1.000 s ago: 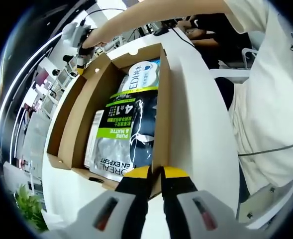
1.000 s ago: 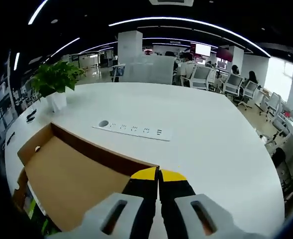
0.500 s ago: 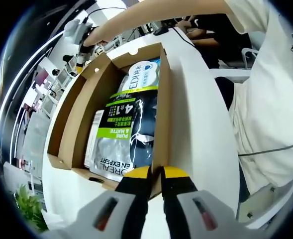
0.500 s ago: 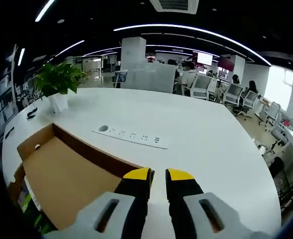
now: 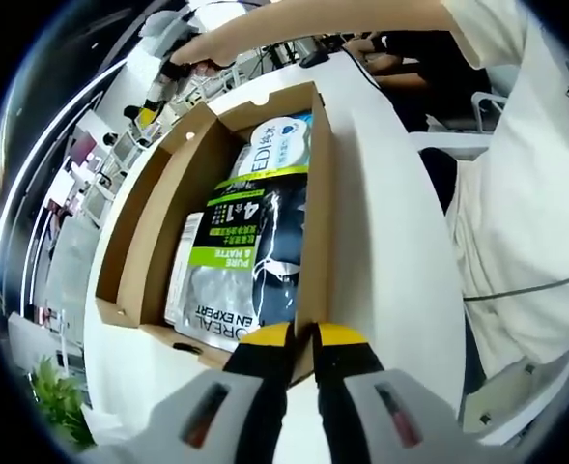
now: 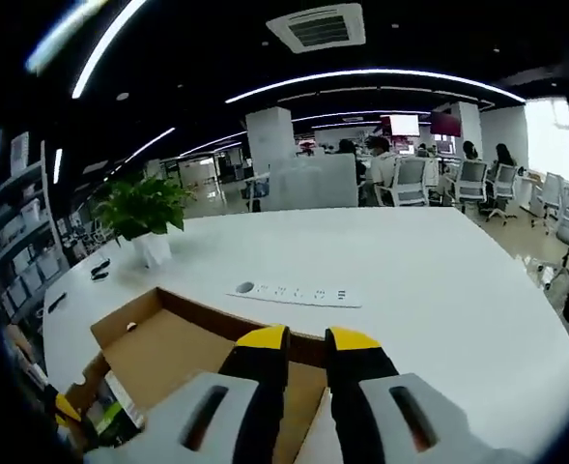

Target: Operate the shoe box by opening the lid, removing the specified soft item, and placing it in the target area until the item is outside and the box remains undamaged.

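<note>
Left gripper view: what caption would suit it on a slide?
Shut left tongs clamp the open shoe box wall; soft packets lie inside.

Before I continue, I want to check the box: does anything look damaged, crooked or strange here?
Nothing stands out. The brown cardboard shoe box sits open on the white table, its walls straight and untorn. The shiny soft packets lie flat inside. The left gripper is shut on the box's near wall.
</note>
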